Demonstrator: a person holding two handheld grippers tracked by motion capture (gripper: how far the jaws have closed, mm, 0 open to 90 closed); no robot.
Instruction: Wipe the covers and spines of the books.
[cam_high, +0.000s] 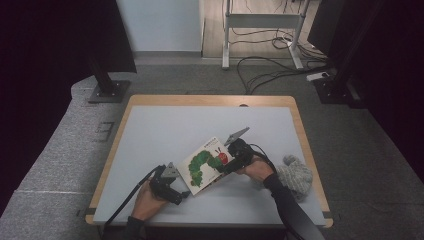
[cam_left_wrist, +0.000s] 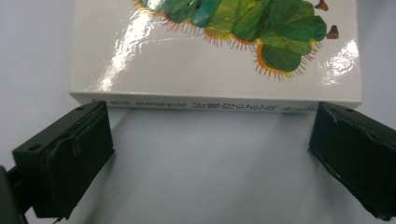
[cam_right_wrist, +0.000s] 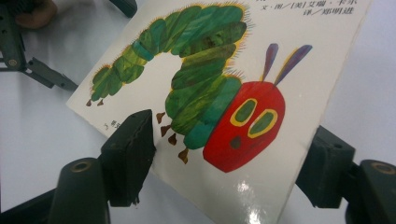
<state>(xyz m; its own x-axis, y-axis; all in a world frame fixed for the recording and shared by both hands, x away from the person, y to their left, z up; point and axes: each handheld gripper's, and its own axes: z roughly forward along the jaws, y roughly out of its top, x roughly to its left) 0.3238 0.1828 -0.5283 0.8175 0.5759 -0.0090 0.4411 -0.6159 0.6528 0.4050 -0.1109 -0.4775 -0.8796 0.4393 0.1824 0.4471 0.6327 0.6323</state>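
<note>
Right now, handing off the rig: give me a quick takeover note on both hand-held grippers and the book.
Left hand-held gripper: open, jaws wide at the book's spine edge, no contact visible.
Right hand-held gripper: one jaw over the cover, one under, at the corner by the caterpillar's red head; that side looks lifted off the table. Firm pinch can't be confirmed.
Done: book reached.
Left: likely secure the grip, then open or move the book.
A grey knit item lies right of the right hand.

Wood-edged table (cam_high: 150, 120) bears picture book (cam_high: 205, 165) and grey knitted hat (cam_high: 295, 176).
</note>
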